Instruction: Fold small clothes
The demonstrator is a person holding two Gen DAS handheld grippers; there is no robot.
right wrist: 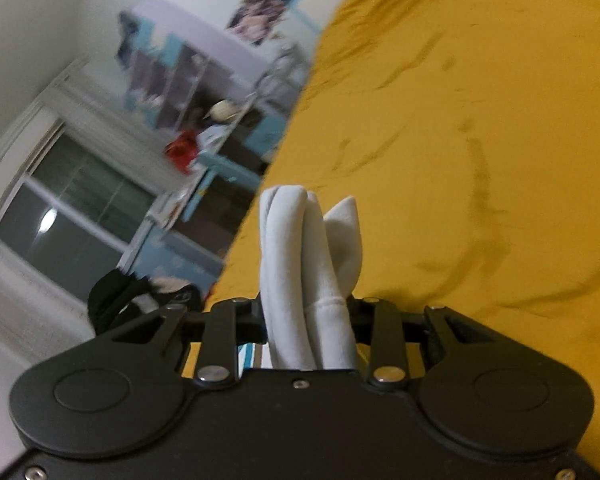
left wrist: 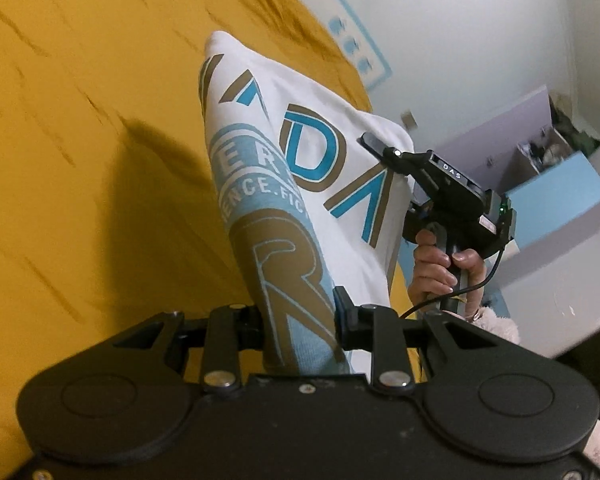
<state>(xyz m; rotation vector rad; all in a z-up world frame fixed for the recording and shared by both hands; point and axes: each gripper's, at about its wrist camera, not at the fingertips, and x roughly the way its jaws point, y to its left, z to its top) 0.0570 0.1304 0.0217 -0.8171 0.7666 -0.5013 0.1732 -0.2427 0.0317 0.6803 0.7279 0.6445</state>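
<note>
Shirt [left wrist: 300,152] hangs stretched between both grippers above yellow bedspread [left wrist: 80,140], prob. lifted to square it for a fold. Left gripper [left wrist: 300,316] is clamped on printed cloth, right gripper [right wrist: 310,312] on a bunched white edge. Shirt's lower end is cut off; background blurred.
</note>
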